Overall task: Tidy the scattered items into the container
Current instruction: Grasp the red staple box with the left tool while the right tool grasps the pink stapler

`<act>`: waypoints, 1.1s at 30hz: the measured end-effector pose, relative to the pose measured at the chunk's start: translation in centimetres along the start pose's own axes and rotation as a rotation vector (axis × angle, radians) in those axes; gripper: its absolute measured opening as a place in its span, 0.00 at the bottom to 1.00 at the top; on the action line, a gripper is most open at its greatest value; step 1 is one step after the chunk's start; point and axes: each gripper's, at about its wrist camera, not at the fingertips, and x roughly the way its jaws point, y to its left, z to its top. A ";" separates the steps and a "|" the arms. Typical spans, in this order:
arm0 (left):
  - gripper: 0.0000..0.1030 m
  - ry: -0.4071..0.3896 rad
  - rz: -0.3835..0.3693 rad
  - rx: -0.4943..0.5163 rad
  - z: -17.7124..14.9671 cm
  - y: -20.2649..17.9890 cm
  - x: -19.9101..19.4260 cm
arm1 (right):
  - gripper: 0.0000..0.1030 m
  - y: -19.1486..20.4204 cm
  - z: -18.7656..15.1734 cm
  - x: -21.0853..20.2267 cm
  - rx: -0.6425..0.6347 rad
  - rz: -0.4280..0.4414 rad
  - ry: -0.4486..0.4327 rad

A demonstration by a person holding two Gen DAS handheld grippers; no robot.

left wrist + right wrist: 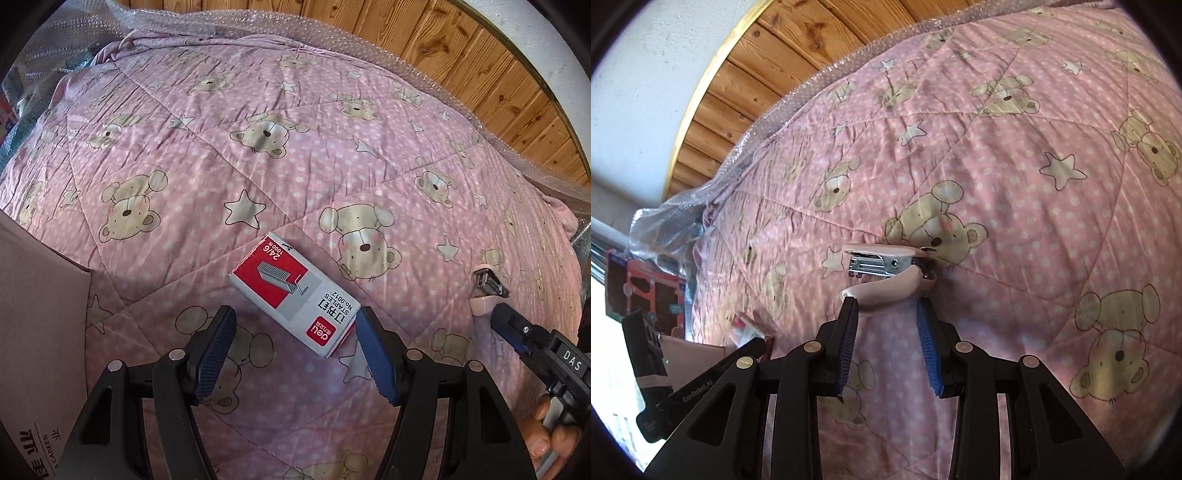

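One staple box (295, 299); one stapler (890, 271); both hand-held grippers (295, 347) (886, 314) spread apart.

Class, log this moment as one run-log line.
left gripper: open, at staple box | right gripper: open, at stapler | cardboard box: left | quilt: underneath

You are looking at a bed covered by a pink quilt (280, 155) printed with white dots, cream bears and stars, stitched in wide diamonds. Bubble wrap (332, 33) lines its far edge toward twelve o'clock. Behind it runs knotty wooden panelling (480, 66), meeting a white plastered wall (646, 74) along a pale trim. In the right wrist view, bright daylight comes in at eight o'clock.
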 end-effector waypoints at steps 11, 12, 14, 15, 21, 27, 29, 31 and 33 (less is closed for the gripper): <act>0.66 -0.042 -0.010 0.029 0.8 -0.3 0.3 | 0.22 0.8 1.7 0.4 0.003 -0.033 -0.061; 0.61 -0.045 -0.010 0.039 0.8 -0.3 0.3 | 0.19 1.2 1.7 0.1 -0.036 -0.054 -0.063; 0.47 -0.043 -0.036 0.048 0.5 -0.3 0.0 | 0.07 1.6 1.7 -0.5 -0.102 -0.081 -0.059; 0.44 -0.042 -0.046 0.048 0.4 -0.3 -0.1 | 0.07 1.7 1.7 -0.9 -0.128 -0.092 -0.055; 0.35 -0.047 -0.089 0.026 0.3 -0.1 -0.5 | 0.10 1.7 2.7 -2.4 -0.191 -0.112 -0.022; 0.42 -0.058 -0.089 -0.020 0.1 0.6 -0.4 | 0.44 2.7 1.5 1.2 -0.182 -0.071 0.040; 0.54 -0.051 -0.075 -0.018 0.2 0.9 0.2 | 0.41 3.3 0.7 2.2 -0.188 -0.036 0.061; 0.54 -0.076 -0.060 0.003 0.1 0.8 0.3 | 0.23 4.6 -0.1 2.3 -0.274 -0.114 0.042; 0.54 -0.081 -0.061 0.010 0.1 0.8 0.2 | 0.14 5.3 -0.6 1.9 -0.312 -0.118 0.033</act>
